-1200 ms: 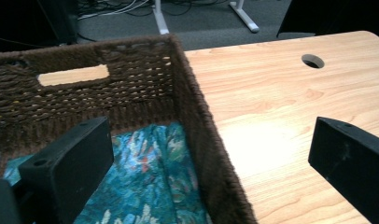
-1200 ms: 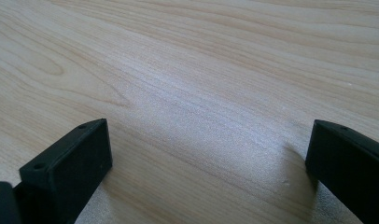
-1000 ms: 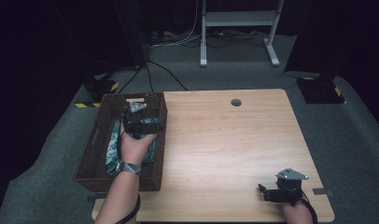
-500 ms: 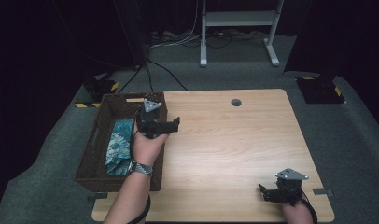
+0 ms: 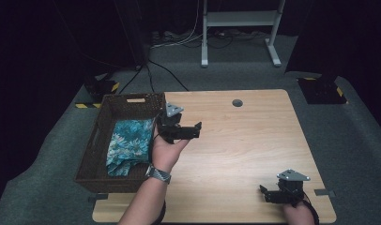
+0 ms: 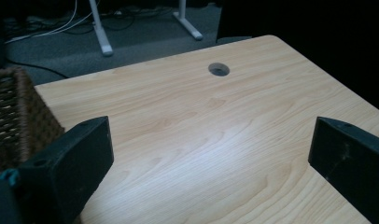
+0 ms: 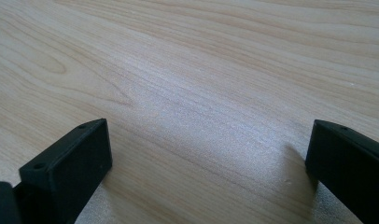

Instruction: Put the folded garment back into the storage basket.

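High view, from the left: a dark wicker basket (image 5: 98,140) sits on the left edge of the counter (image 5: 254,145), its long axis running away from the person, toward the far side. Inside it lies a blue-green flowered cloth (image 5: 128,144), crumpled and stretched along that same axis, filling the nearer and middle part of the basket and lying against its right wall. Just right of the basket's far right corner, the left tool (image 5: 191,131) is held in a hand (image 5: 166,152) above the bare wood, beside the cloth but apart from it, its jaws pointing right across the counter. Left gripper view shows those jaws spread wide with nothing between them, the wicker wall (image 6: 15,116) at the left edge and a round cable hole (image 6: 219,69) in the wood farther ahead. Near the counter's front right corner, the right tool (image 5: 268,194) sits low at the wood, jaws pointing left. Right gripper view shows them wide apart too, over plain wood grain.
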